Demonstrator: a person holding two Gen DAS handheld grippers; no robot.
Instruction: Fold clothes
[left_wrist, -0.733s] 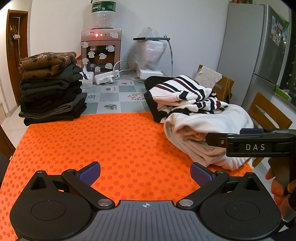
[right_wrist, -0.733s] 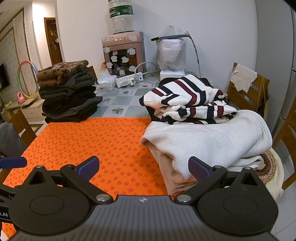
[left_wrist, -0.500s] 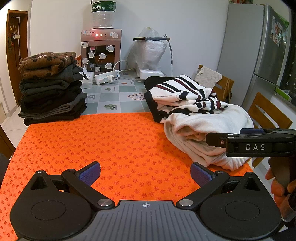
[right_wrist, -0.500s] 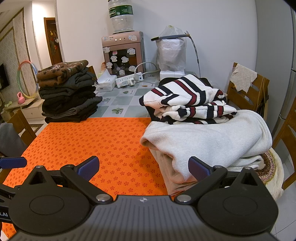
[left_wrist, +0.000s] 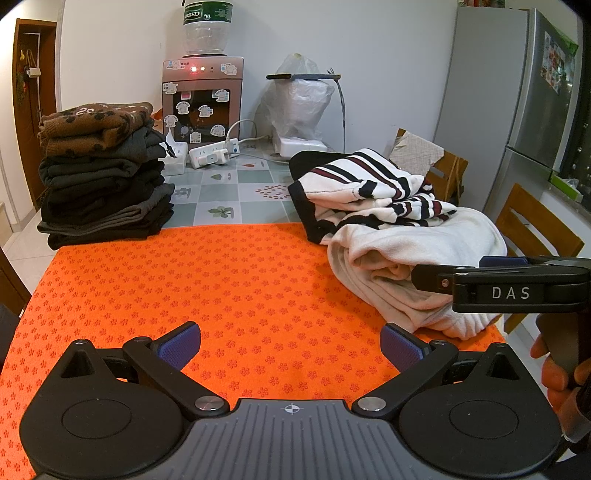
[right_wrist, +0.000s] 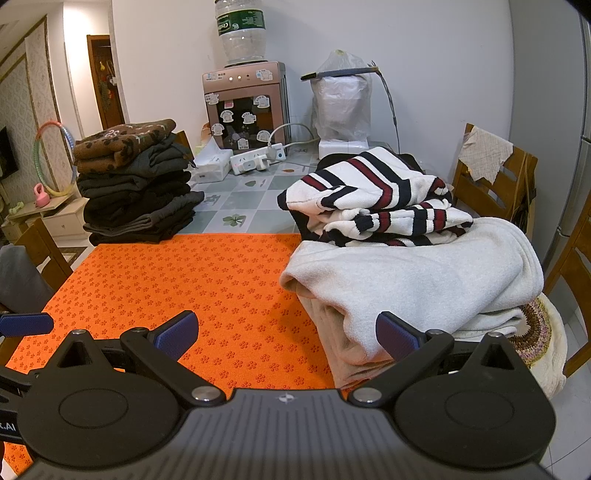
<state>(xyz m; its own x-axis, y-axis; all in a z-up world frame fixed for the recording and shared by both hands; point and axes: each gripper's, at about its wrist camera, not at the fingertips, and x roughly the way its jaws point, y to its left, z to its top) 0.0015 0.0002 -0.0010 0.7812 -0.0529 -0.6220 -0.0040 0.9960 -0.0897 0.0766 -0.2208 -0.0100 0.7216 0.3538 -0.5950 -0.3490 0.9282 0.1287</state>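
So both tongs are spread wide with nothing in them. The left tongs hang over the orange mat, pads well clear of any fabric. The right tongs sit at the mat's right part, with the right pad just in front of the cream sweatshirt; can't tell if it's actually touching.

Using the mat as the reference: the unfolded pile sits on its far right corner, cream sweatshirt at the bottom, spilling over the tabletop edge, and a striped sweater crumpled on top of it. Beyond the mat's far left corner there's a neat stack of folded clothes, dark ones with a brown spotted one on top.

Behind the mat, against the wall, a water dispenser and a power strip.
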